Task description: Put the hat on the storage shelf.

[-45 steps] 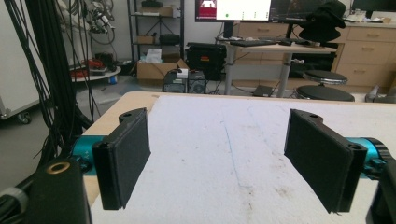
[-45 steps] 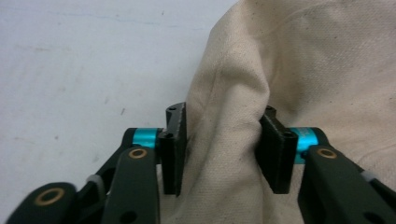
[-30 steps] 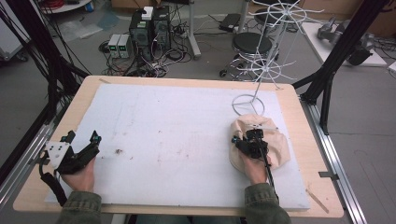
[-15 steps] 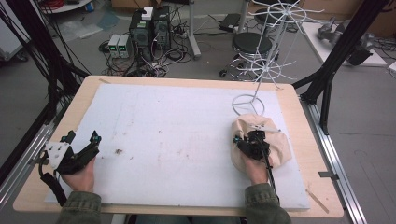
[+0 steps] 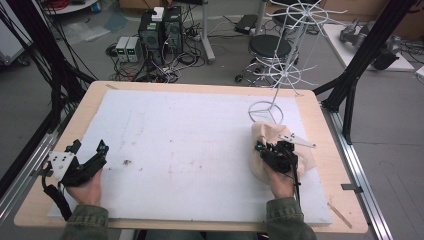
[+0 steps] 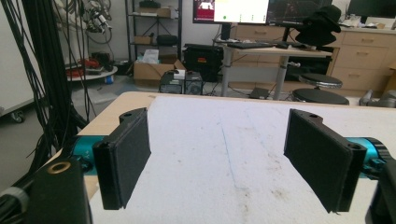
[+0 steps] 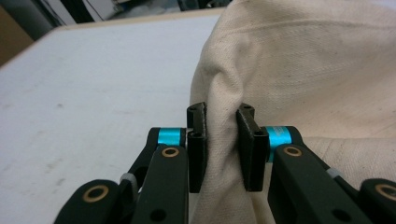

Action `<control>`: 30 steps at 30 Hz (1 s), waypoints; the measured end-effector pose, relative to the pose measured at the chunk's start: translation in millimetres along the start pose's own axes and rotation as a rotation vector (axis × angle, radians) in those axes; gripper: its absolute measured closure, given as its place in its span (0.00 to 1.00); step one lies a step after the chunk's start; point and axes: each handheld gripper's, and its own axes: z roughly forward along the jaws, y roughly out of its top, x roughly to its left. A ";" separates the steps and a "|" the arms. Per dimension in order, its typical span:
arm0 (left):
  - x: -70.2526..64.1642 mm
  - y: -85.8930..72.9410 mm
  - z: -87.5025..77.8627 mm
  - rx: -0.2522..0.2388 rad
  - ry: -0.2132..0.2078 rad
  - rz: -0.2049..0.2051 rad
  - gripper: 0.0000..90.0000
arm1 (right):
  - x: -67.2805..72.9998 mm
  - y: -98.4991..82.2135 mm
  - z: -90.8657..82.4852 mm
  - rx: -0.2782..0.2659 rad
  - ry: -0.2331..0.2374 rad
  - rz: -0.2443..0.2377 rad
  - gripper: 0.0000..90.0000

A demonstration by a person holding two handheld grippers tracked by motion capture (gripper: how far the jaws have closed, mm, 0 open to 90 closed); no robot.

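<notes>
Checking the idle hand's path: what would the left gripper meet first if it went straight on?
Probably nothing: the open left gripper points along the bare white foam mat toward the table's far edge.

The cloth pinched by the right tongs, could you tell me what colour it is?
Plain cream, unpatterned woven cloth; it shows best in the right gripper view.

A wooden table (image 5: 320, 100) carried a white mat (image 5: 190, 145). On the mat lay a cream cloth (image 5: 267, 137) and a wire stand's ring base (image 5: 265, 111), plus what looked like small crumbs (image 5: 127, 162).

We've pinched a fold of the cloth (image 7: 224, 130) in our right gripper (image 7: 223, 140). At the frame's lower right, its near edge now lifts.
</notes>
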 end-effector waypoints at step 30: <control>-0.8 -0.1 0.9 -0.002 -0.005 0.004 0.25 | 32.6 41.6 -78.7 -0.386 0.458 -0.211 0.85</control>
